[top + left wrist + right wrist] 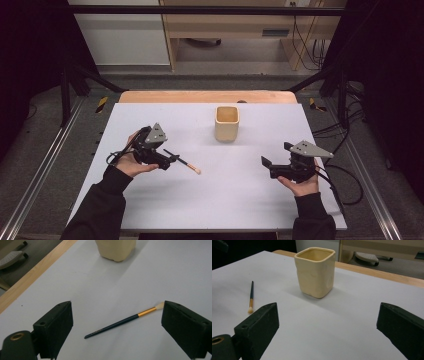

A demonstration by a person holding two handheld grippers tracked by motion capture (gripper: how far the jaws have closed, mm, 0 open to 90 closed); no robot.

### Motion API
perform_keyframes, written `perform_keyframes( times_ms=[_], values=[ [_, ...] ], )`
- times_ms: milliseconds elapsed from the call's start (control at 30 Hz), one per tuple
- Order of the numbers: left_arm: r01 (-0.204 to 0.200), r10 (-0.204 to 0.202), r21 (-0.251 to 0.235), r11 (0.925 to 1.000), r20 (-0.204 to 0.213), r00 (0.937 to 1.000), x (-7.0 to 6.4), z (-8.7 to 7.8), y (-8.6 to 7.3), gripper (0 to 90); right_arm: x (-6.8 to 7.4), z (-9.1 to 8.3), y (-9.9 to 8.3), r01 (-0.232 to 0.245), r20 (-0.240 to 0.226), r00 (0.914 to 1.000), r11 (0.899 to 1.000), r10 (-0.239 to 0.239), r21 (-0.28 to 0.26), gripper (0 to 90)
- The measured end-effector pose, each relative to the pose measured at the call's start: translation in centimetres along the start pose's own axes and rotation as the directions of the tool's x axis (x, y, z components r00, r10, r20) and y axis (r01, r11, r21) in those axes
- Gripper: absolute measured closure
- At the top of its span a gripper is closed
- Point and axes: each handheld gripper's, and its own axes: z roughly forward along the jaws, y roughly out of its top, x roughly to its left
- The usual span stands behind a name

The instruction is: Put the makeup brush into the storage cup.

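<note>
So our left tongs [117,322] are spread wide with the brush [120,323] lying flat on the bench between the jaws, and the right tongs [328,325] are released too, holding nothing, with the cup [315,272] standing upright out ahead of them. We reckon the trick is to come straight down and pinch the dark handle near the gold band, squarely across it, since a thin stick like that will probably roll or tip if nipped at an end. The bench [210,200] has a plain pale top with a wooden far edge, and past it there's grey floor, cables and light wood furniture.

Lab: framed rig [75,75], cables [306,47]
</note>
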Motion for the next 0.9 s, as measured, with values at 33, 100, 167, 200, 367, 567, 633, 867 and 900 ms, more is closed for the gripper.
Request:
perform_keyframes(
  times_ms=[33, 100, 167, 200, 367, 567, 633, 867, 900],
  values=[
    [-0.005, 0.005, 0.003, 1.0, 0.001, 1.0, 0.0, 0.1, 0.0, 10.1, 0.0, 0.0, 0.0, -0.001, 0.0, 1.0, 1.0, 0.001, -0.001, 4.4],
    [-0.016, 0.016, 0.016, 0.9997, 0.004, 0.9999, -0.1, 0.4, 0.0, 10.5, 0.1, 0.0, 0.0, -0.001, -0.002, 1.0, 1.0, 0.001, -0.001, 4.4],
    [-0.026, 0.026, 0.027, 0.9993, 0.006, 0.9996, -0.2, 0.7, 0.0, 10.8, 0.1, 0.0, 0.0, 0.002, -0.005, 1.0, 1.0, -0.002, 0.001, 4.4],
    [-0.034, 0.034, 0.034, 0.9988, 0.009, 0.9994, -0.3, 0.8, 0.0, 10.9, 0.1, 0.0, 0.0, 0.001, -0.007, 1.0, 1.0, -0.001, -0.001, 4.4],
    [-0.045, 0.045, 0.047, 0.9979, 0.017, 0.9989, -0.5, 1.5, 0.0, 11.8, 0.1, 0.0, 0.0, 0.003, -0.005, 1.0, 1.0, -0.003, 0.002, 4.4],
    [-0.06, 0.059, 0.05, 0.9969, 0.029, 0.9979, -0.8, 2.0, 0.0, 12.8, 0.1, 0.1, 0.0, 0.004, -0.006, 1.0, 1.0, -0.004, 0.004, 4.4],
    [-0.067, 0.066, 0.056, 0.9962, 0.032, 0.9973, -0.8, 2.2, 0.0, 13.3, 0.1, 0.1, 0.0, 0.006, -0.006, 1.0, 1.0, -0.006, 0.004, 4.4],
    [-0.075, 0.072, 0.065, 0.995, 0.048, 0.9962, -0.8, 2.7, -0.1, 15.7, 0.2, 0.1, 0.0, 0.008, -0.007, 0.9999, 1.0, -0.008, 0.009, 4.4],
    [-0.077, 0.073, 0.068, 0.9947, 0.048, 0.9961, -0.8, 2.8, -0.2, 16.2, 0.1, 0.1, 0.0, 0.008, -0.007, 0.9999, 1.0, -0.008, 0.008, 4.4]
  ],
)
